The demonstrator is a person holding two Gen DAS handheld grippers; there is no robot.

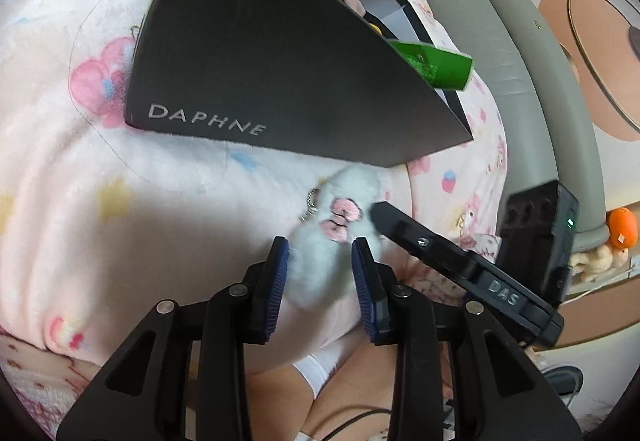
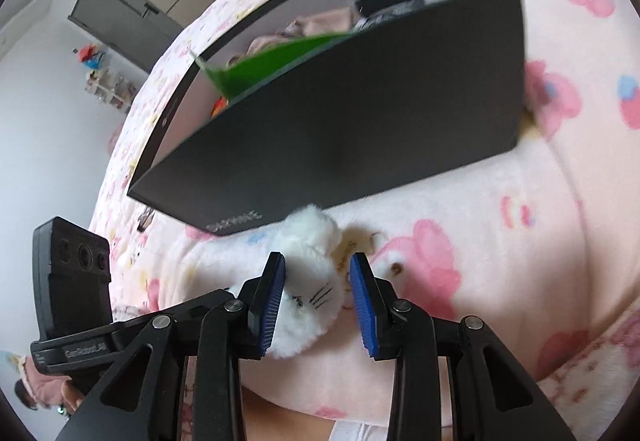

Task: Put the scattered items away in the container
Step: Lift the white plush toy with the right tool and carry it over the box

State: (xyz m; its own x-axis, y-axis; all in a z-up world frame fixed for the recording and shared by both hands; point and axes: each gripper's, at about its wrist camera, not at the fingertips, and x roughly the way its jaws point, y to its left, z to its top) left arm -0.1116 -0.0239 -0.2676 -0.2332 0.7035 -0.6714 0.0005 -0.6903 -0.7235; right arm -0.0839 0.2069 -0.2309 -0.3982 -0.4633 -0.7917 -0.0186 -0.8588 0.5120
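A small white fluffy plush with pink bows (image 1: 324, 261) lies on the pink blanket just in front of the black DAPHNE box (image 1: 260, 61). My left gripper (image 1: 320, 253) straddles it, jaws apart, with fur brushing the blue pads. In the right wrist view the same plush (image 2: 308, 281) shows a whiskered face. My right gripper (image 2: 318, 269) straddles it too. Its left pad touches the fur and a gap shows at its right pad. The right gripper's finger (image 1: 420, 241) reaches in from the right. The open box (image 2: 360, 141) holds a green card (image 2: 264, 69) and pinkish cloth.
A pink cartoon-print blanket (image 2: 500, 261) covers the bed. A grey padded bed edge (image 1: 500, 61) runs along the right, with an orange toy (image 1: 622, 229) beyond it. A person's leg (image 1: 352, 381) lies below the grippers. A dark cabinet (image 2: 120, 13) stands against the far wall.
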